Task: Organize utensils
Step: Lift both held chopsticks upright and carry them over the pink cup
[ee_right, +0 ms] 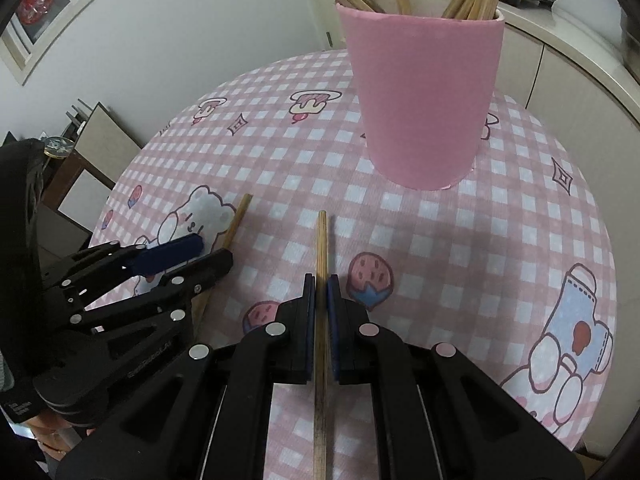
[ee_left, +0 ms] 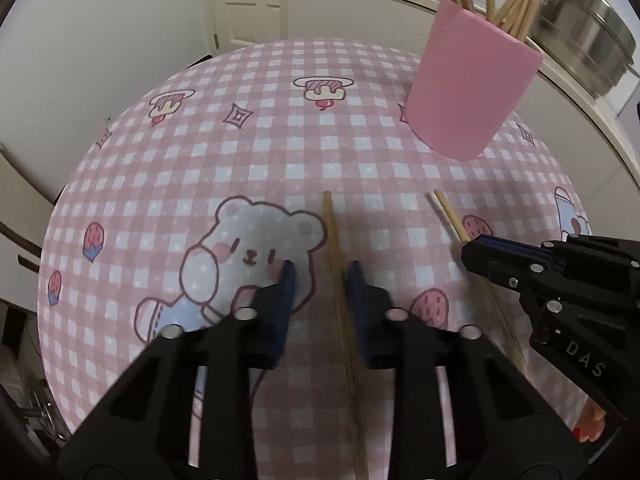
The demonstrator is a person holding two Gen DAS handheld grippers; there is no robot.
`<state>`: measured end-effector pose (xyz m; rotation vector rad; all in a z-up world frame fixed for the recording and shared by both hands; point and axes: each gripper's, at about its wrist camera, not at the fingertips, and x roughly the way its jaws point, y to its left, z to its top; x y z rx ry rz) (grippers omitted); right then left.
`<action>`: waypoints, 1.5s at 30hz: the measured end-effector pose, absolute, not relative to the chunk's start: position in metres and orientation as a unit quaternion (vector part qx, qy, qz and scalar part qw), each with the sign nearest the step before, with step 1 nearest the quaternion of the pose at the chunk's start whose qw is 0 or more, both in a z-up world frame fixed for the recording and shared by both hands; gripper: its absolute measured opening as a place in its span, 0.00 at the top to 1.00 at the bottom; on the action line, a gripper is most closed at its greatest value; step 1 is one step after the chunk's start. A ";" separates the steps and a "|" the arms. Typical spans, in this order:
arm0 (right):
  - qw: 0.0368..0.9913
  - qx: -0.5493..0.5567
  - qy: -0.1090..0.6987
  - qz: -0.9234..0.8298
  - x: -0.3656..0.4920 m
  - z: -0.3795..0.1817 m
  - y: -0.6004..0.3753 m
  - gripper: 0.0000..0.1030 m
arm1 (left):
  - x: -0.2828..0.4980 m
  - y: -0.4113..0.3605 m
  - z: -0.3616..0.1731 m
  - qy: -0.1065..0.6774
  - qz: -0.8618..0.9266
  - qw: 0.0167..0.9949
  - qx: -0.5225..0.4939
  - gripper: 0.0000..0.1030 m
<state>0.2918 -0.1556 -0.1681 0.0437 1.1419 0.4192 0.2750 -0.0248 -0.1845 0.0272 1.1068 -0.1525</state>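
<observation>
A pink cup (ee_left: 468,92) (ee_right: 424,100) holding several wooden chopsticks stands on the pink checked tablecloth (ee_left: 280,140). A loose chopstick (ee_left: 332,232) (ee_right: 238,220) lies on the cloth between the fingers of my left gripper (ee_left: 320,270) (ee_right: 214,251). A gap shows on the chopstick's left side, so the pads do not clamp it. My right gripper (ee_right: 321,280) (ee_left: 470,250) is shut on a second chopstick (ee_right: 321,240) (ee_left: 450,216), whose tip points toward the cup. The two grippers are side by side, in front of the cup.
The round table's edge curves close on the left and far sides. Behind the cup runs a white counter with a steel pot (ee_left: 592,36) on it. A person's fingers (ee_left: 588,428) show under the right gripper. A wooden chair back (ee_right: 100,132) stands left of the table.
</observation>
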 end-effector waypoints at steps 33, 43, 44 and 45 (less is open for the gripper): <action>0.926 0.032 0.300 0.225 0.232 0.012 -0.206 0.96 | 0.201 -0.056 0.013 0.263 -0.134 0.954 -0.055 0.94; 0.952 0.016 0.233 0.195 0.246 0.048 -0.223 0.96 | 0.222 -0.082 0.055 0.210 -0.132 0.968 -0.043 0.94; 0.954 0.018 0.228 0.192 0.249 0.050 -0.225 0.96 | 0.225 -0.084 0.058 0.203 -0.129 0.969 -0.046 0.94; 0.956 0.018 0.223 0.190 0.251 0.053 -0.227 0.96 | 0.226 -0.084 0.060 0.199 -0.128 0.970 -0.047 0.94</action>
